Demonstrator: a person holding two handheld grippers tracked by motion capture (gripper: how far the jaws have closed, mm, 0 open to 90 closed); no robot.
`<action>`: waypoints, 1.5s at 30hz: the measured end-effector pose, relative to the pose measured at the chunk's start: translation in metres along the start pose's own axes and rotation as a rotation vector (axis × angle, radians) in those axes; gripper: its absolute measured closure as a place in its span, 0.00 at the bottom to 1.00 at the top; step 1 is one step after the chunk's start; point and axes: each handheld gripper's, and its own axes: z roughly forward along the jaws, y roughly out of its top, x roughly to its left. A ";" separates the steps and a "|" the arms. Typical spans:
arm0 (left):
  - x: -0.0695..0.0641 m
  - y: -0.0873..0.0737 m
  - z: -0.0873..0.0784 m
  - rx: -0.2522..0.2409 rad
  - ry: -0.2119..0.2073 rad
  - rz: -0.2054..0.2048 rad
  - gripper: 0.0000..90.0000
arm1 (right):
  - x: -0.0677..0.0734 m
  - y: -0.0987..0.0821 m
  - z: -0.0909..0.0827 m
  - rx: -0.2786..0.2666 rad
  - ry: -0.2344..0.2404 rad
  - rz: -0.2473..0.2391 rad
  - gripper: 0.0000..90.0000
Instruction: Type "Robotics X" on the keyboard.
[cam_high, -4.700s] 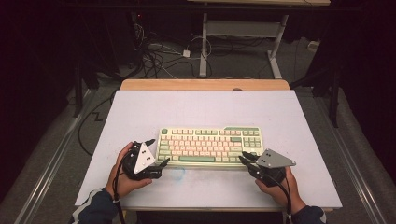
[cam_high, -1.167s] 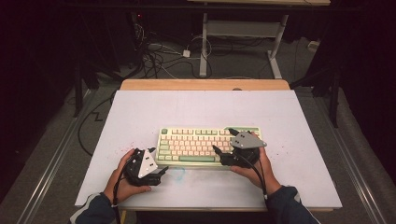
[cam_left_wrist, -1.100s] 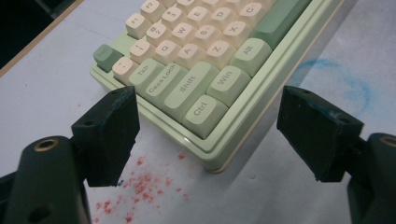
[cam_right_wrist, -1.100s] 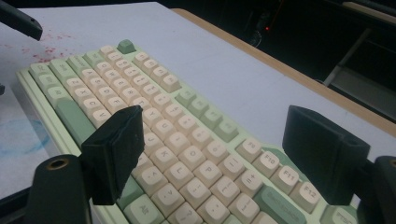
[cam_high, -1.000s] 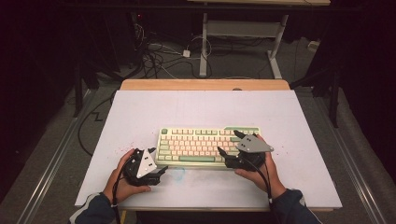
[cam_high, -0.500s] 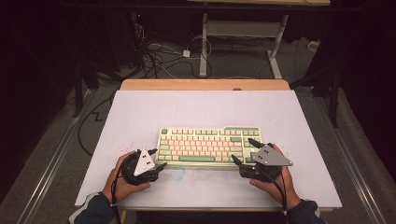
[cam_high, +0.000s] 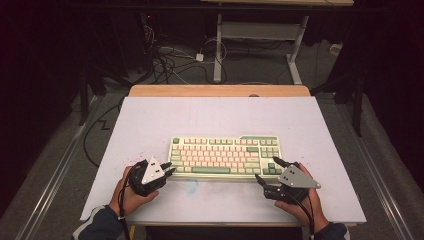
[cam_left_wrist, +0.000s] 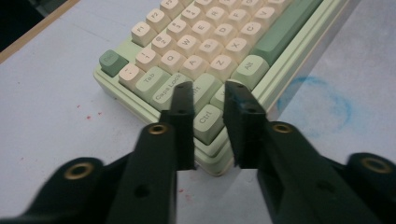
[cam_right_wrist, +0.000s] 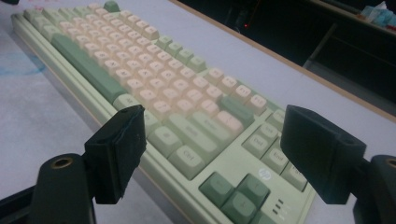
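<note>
The keyboard (cam_high: 225, 156) lies flat mid-counter (cam_high: 150, 115), not yet gripped or lifted. At its left near corner, the left tongs (cam_left_wrist: 208, 95) stand over the Ctrl and Shift keys, narrowly apart and empty. At its right near corner, the right tongs (cam_right_wrist: 212, 144) gape wide, empty, just off the arrow keys. Any grasp or move seems still ahead.

Matt plastic keyboard (cam_high: 225, 156) (cream and green keycaps) on a smooth, chalky table (cam_high: 220, 112).
</note>
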 end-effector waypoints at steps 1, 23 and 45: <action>0.000 0.001 0.000 0.000 -0.004 -0.006 0.90 | 0.001 -0.002 0.000 0.005 -0.002 -0.003 0.25; -0.036 0.037 0.065 0.101 -0.080 -0.092 0.97 | 0.001 -0.008 0.005 0.058 0.017 -0.017 0.25; -0.039 0.025 0.084 0.162 -0.056 -0.044 0.96 | 0.004 -0.009 0.009 0.085 0.047 -0.041 0.26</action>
